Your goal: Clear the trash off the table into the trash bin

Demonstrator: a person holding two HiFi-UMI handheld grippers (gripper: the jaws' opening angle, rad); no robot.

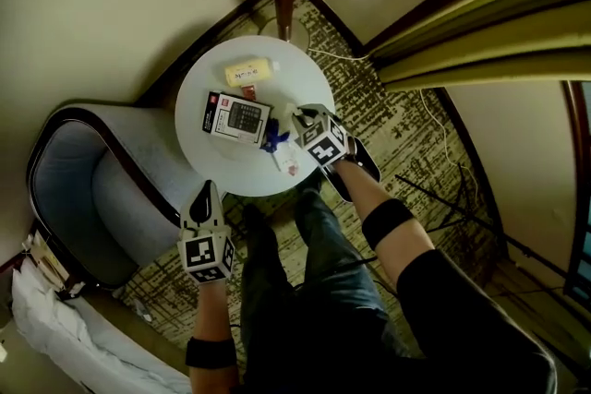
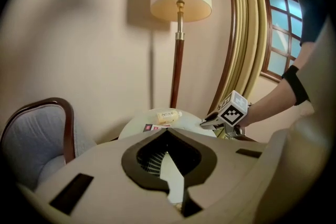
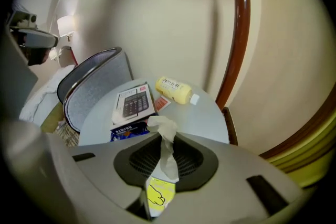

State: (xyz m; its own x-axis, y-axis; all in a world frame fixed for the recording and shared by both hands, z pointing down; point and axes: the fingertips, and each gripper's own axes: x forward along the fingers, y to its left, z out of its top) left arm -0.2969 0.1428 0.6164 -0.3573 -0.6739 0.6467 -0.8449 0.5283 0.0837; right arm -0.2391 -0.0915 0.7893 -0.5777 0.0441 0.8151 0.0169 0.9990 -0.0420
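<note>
While over round table (image 1: 211, 74), pinches crumpled tissue (image 3: 167, 152) tight in right gripper (image 1: 302, 118); holds left gripper (image 1: 205, 192) closed, empty, just off table edge by armchair (image 1: 83, 180).

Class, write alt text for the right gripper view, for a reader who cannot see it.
Grey jaws in the foreground pinch a crumpled white tissue. Beyond them a round white table holds a boxed calculator, a blue packet and a yellow bottle lying on its side; a grey armchair stands at left.
</note>
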